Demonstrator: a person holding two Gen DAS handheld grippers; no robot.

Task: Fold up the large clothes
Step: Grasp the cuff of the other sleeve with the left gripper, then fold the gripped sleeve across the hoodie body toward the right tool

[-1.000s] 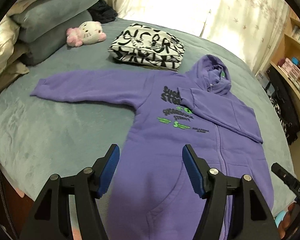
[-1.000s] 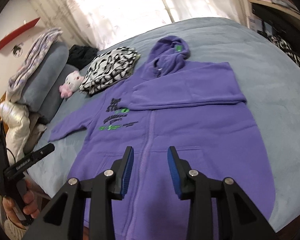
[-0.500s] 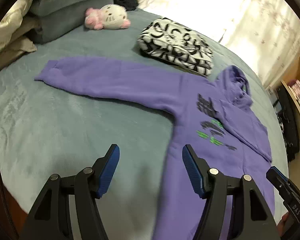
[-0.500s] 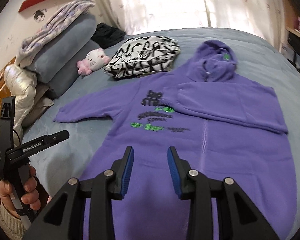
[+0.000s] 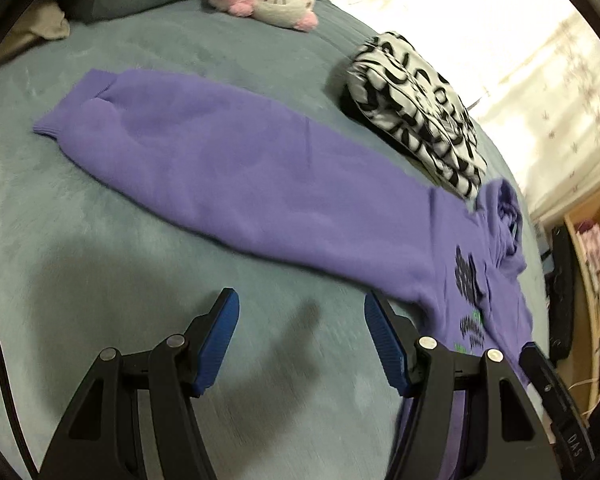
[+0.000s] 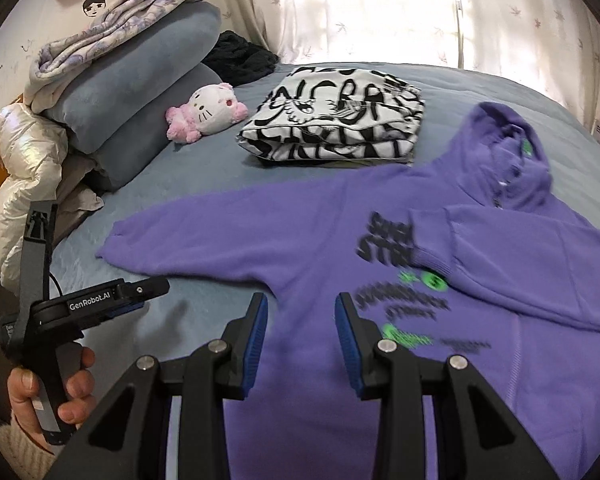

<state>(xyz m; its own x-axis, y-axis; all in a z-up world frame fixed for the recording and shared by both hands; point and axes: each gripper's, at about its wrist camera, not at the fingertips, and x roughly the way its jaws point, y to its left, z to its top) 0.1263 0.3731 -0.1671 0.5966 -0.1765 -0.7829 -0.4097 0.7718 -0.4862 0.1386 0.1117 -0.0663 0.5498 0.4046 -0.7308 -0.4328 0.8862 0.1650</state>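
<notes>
- nearest in the left wrist view, the left gripper (image 5: pixel 300 336) is hanging over bare blue-grey bed cover (image 5: pixel 100 280), its blue pads standing well apart with nothing between them; it is probably sitting wide so it can take in the thick fleece of the sleeve lying just ahead.
- in the right wrist view, the right gripper (image 6: pixel 300 340) is hovering above the purple hoodie (image 6: pixel 480 320), near the underarm, fingers apart by a narrower gap and gripping nothing.
- the hoodie is lying flat, front up, on the bed; one sleeve is already lying folded across its chest, while the other sleeve (image 5: pixel 220 160) is stretching out straight, likely the next part to fold in.
- beyond it, a folded black-and-white garment (image 6: pixel 336 120) is sitting clear of the working area, seemingly set aside as done.
- farther still, a plush toy (image 6: pixel 208 112) is resting beside stacked pillows (image 6: pixel 140 80).
</notes>
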